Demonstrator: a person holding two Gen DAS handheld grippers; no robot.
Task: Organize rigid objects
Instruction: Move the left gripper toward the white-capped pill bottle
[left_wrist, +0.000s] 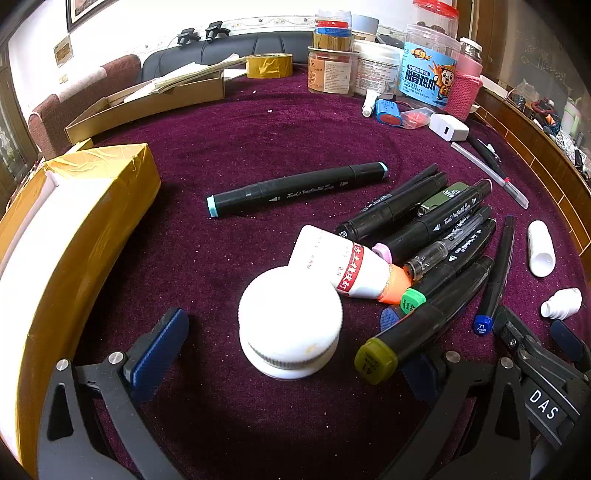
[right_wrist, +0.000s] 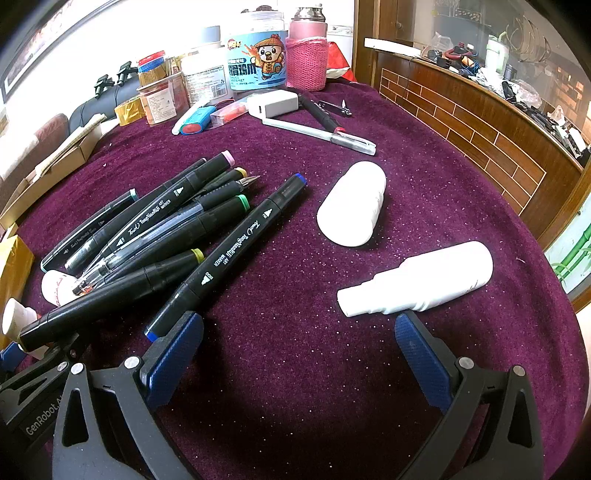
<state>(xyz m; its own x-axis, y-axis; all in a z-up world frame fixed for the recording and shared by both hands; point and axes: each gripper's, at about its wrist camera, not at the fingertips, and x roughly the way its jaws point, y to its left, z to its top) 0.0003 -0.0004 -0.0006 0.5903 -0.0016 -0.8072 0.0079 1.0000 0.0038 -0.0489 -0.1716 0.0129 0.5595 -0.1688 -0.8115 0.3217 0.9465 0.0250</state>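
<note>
the left hand-held gripper (left_wrist: 284, 343) hangs with its jaws spread wide around the upright white jar (left_wrist: 290, 321) on the tabletop (left_wrist: 229, 140), empty; lower squarely, close on the lid's sides, clear of the olive-capped marker (left_wrist: 424, 321) beside it. the right hand-held gripper (right_wrist: 299, 339) is also apart, just short of the white spray bottle (right_wrist: 417, 280).

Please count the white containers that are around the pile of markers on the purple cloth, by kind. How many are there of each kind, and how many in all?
Jar, upright: 1
Bottles on their side: 3 (red-label bottle, plain bottle, spray bottle)
Total: 4
</note>
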